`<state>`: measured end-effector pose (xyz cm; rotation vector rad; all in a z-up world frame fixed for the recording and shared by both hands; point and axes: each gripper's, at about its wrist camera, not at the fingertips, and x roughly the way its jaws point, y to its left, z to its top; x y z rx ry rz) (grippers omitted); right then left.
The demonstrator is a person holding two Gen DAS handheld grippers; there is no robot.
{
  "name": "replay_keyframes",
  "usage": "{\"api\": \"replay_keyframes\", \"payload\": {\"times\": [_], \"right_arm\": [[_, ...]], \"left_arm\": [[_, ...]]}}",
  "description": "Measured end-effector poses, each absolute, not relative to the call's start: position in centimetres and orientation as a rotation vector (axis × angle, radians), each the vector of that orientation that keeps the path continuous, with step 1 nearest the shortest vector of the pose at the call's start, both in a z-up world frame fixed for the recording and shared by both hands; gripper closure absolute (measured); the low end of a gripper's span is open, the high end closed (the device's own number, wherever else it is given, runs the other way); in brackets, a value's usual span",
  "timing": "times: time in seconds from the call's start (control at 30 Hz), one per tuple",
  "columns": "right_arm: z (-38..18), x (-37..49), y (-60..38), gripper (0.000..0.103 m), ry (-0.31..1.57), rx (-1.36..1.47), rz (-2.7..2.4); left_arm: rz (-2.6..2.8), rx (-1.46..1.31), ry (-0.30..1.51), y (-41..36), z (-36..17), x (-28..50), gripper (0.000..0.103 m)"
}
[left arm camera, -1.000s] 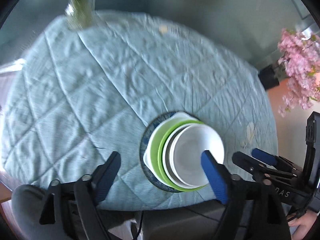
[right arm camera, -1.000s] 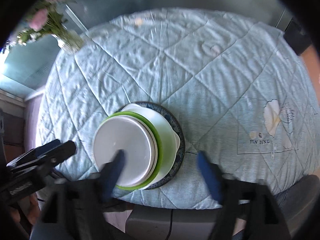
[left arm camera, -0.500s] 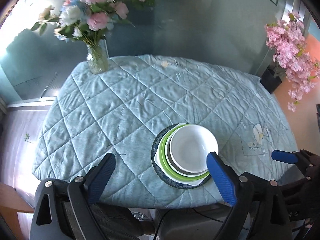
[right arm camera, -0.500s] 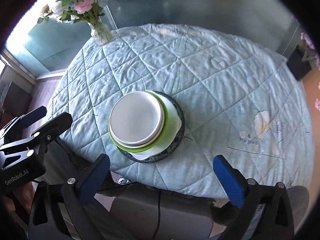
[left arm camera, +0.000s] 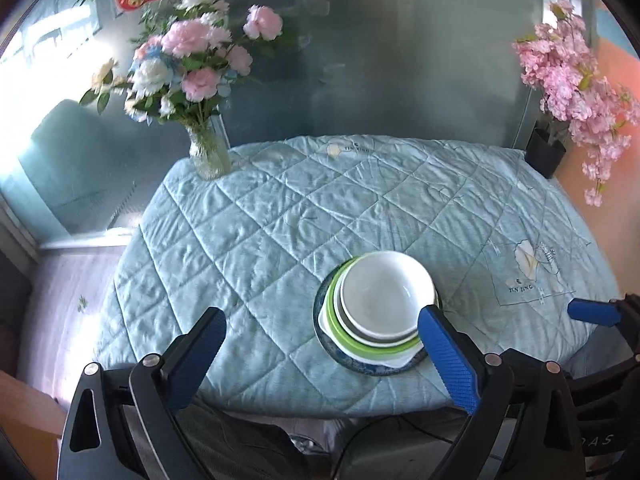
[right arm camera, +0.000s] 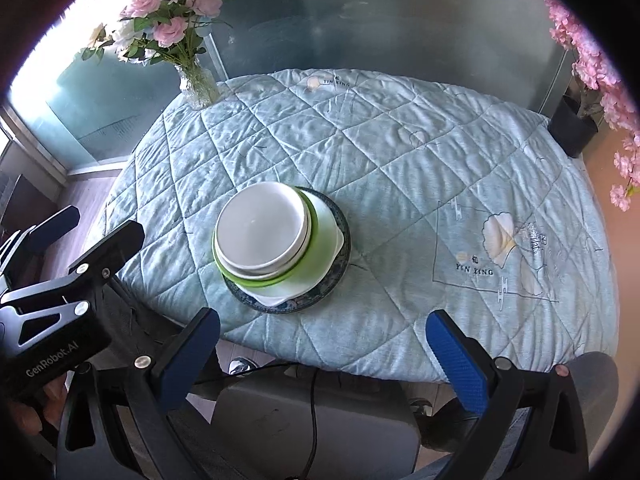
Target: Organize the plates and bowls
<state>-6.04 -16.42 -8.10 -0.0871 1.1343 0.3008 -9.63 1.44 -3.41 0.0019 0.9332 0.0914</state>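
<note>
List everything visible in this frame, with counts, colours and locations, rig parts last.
quilted cloth: one, pale blue, covers the round table
stack of dishes: one, near the table's front edge
white bowl: one, top of the stack
green dish: one, under the white ones
blue patterned plate: one, bottom of the stack
glass vase: one, pink and white flowers, far left edge
pink blossom plant: one, black pot, beyond the table's right side
left tongs: blue pads, opening, empty
right tongs: blue pads, open, empty

Glossy white bowl (left arm camera: 387, 294) sits on matt quilted cloth (left arm camera: 280, 232).
</note>
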Motion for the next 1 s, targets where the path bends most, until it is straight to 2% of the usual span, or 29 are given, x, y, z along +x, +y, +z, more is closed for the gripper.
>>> {"api": "replay_keyframes", "payload": {"times": [0.03,0.43,1.0], "right_arm": [[-8.1,-6.1,-16.4,0.001,1.136,-0.089,0.301],[-7.7,-7.0,-15.4,0.001,1.085,-0.189,0.289],[-8.4,-6.8,-16.0,0.001,1.100,-0.180,0.272]], "left_arm": [[0.094,-0.017,0.943,1.7,-3.6,-9.8,0.001],[0.095,-0.078,0.988,3.0,-4.2,-11.1,0.001],[0.069,-0.051,1.015,2.2,-5.2,-9.9,0.001]]}}
